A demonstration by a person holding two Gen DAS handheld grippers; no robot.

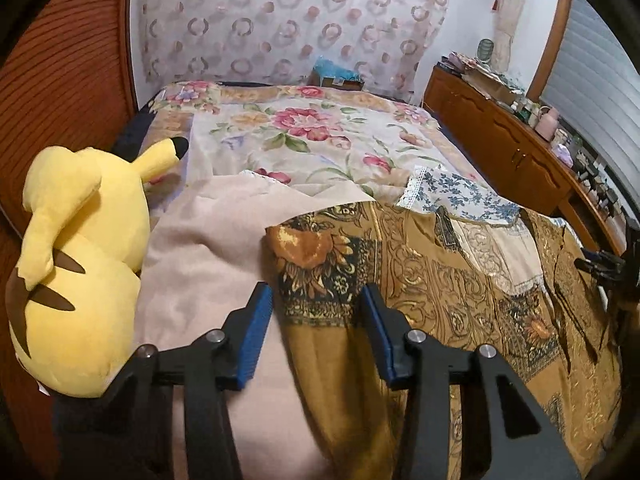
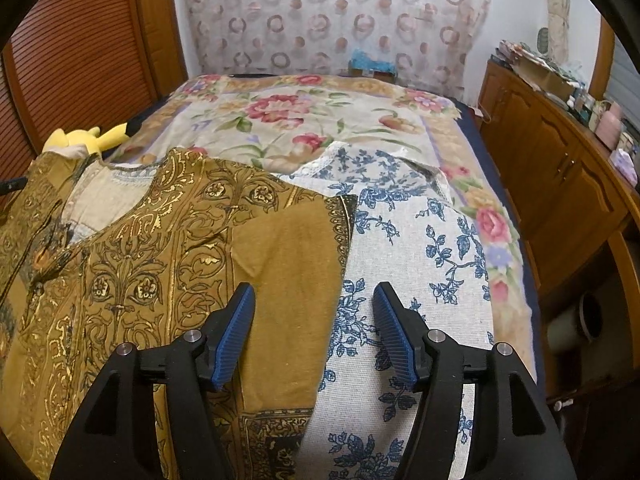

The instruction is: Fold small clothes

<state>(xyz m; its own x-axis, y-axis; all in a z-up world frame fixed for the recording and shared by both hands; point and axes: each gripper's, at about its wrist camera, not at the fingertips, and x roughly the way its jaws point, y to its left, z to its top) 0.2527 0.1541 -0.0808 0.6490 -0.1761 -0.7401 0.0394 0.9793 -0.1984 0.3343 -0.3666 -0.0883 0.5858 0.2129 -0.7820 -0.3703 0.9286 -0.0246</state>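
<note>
Across the bed (image 2: 520, 276) we see a floral bedspread (image 1: 320, 128) reaching back to the patterned curtain (image 2: 332, 20) on the far wall, with a wooden sideboard (image 2: 560, 184) along the right side. Over the near part of the bedspread lies our garment, a mustard-gold patterned top (image 2: 180, 240) printed with dark and gilt scrollwork, spread mostly flat with its neckline toward the left in the right wrist view. Its right sleeve lies on a blue-and-white floral cloth (image 2: 420, 248) that is trimmed with lace at the far edge; its left side lies on a plain pink cloth (image 1: 208, 240), seen from the left wrist. A yellow Pikachu plush (image 1: 80, 260) sits at the left edge of the bed, touching the pink cloth. Our left gripper (image 1: 316, 334) hovers over the top's left edge where it meets the pink cloth, jaws wide apart and holding nothing. Our right gripper (image 2: 314, 334) hovers over the sleeve's edge beside the blue floral cloth, jaws likewise spread wide and empty.
</note>
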